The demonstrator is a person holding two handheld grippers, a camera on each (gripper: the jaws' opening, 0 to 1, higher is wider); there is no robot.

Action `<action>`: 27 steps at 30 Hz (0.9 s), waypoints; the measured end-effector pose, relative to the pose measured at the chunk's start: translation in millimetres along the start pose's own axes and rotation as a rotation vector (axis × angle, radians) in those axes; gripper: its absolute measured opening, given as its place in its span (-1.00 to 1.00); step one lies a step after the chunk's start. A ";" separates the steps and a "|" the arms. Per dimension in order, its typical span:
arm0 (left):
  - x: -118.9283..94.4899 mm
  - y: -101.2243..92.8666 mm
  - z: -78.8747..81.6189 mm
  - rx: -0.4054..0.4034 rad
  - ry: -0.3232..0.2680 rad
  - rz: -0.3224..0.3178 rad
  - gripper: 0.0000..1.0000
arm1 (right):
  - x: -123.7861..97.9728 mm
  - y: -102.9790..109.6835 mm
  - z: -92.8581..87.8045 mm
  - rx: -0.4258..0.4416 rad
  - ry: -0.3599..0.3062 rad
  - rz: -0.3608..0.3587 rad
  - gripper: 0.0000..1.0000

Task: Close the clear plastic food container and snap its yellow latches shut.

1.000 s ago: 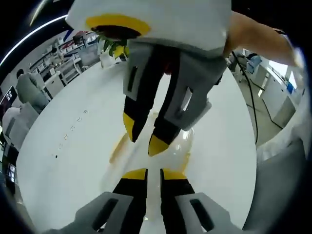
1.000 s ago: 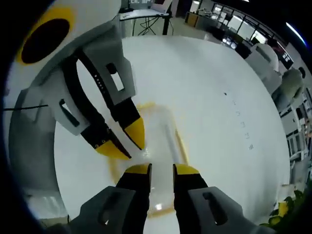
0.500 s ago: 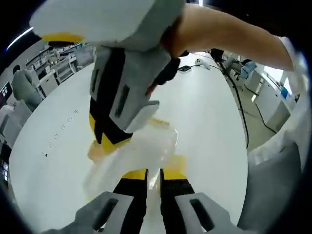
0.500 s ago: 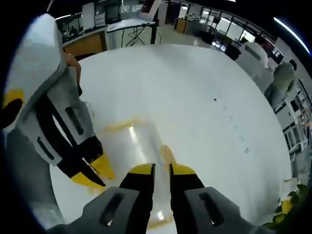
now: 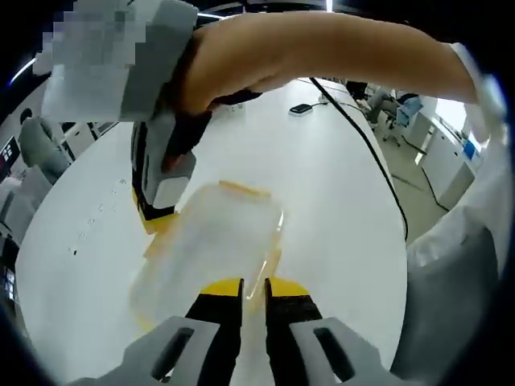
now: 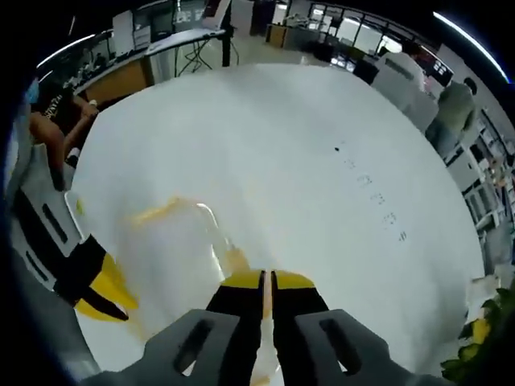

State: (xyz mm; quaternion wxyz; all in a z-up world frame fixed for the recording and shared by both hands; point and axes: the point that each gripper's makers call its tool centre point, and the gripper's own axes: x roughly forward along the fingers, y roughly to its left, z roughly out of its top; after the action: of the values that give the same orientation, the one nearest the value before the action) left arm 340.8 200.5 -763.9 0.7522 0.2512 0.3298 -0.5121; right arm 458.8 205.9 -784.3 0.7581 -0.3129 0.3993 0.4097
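Now both grippers' jaws nearly closed, left gripper [image 5: 253, 283] and right gripper [image 6: 266, 277] seemingly pinching the container [image 5: 211, 241] rim.

The container [image 5: 213, 241] is motion-blurred; its yellow latches look closed, perhaps.

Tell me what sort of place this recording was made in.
Probably an open-plan office or lab: a large white table under the clear container, desks and chairs beyond it, ceiling strip lights.

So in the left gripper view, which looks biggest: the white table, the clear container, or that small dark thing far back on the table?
1. White table.
2. Clear container.
3. Small dark thing, though distance shrinks it.
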 end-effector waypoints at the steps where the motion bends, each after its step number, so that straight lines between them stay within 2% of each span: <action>1: 0.0 -0.1 0.0 -0.003 -0.002 0.001 -0.94 | 0.0 0.1 -3.5 -0.011 0.016 0.002 -1.00; 3: -0.5 -0.2 -0.8 -0.005 0.000 0.001 -0.93 | -2.1 -2.0 -2.3 -0.001 0.007 0.007 -0.99; 5: -1.4 -0.2 -2.2 0.005 0.006 0.003 -0.87 | -6.7 1.3 6.9 0.034 -0.047 0.046 -0.87; 8: -3.2 0.8 -5.9 0.095 0.033 0.013 -0.82 | -18.3 6.4 18.6 0.033 -0.105 0.112 -0.82; 10: -2.7 1.0 -4.4 0.126 0.026 0.020 -0.75 | -25.8 11.4 24.6 -0.008 -0.130 0.159 -0.73; 12: -1.4 -0.5 -0.9 0.188 0.012 0.019 -0.68 | -31.8 22.6 23.4 -0.048 -0.119 0.236 -0.57; 15: 2.0 -4.6 -0.1 0.265 0.008 0.011 -0.61 | -35.9 38.2 10.4 -0.099 -0.046 0.342 -0.24; 16: 2.8 -3.9 0.4 0.289 0.006 0.017 -0.58 | -36.3 40.9 4.6 -0.128 -0.014 0.356 -0.18; 19: 5.6 -1.2 -0.2 0.290 -0.007 0.031 -0.57 | -34.2 40.5 -6.0 -0.229 0.042 0.354 -0.15; 22: 9.0 0.7 2.4 0.376 -0.048 0.042 -0.57 | -29.6 45.7 -7.2 -0.221 0.075 0.407 -0.14; 24: 9.8 1.0 1.4 0.370 -0.062 0.045 -0.57 | -29.7 50.2 -10.3 -0.242 0.106 0.428 -0.15; 27: 9.0 1.7 1.7 0.371 -0.094 0.044 -0.58 | -24.9 47.2 -7.6 -0.294 0.142 0.399 -0.17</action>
State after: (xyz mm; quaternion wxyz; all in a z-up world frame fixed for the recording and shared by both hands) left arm 345.1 194.4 -769.4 0.7188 0.3683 0.1887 -0.5587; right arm 406.4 212.6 -773.5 0.5788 -0.3628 0.4415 0.5818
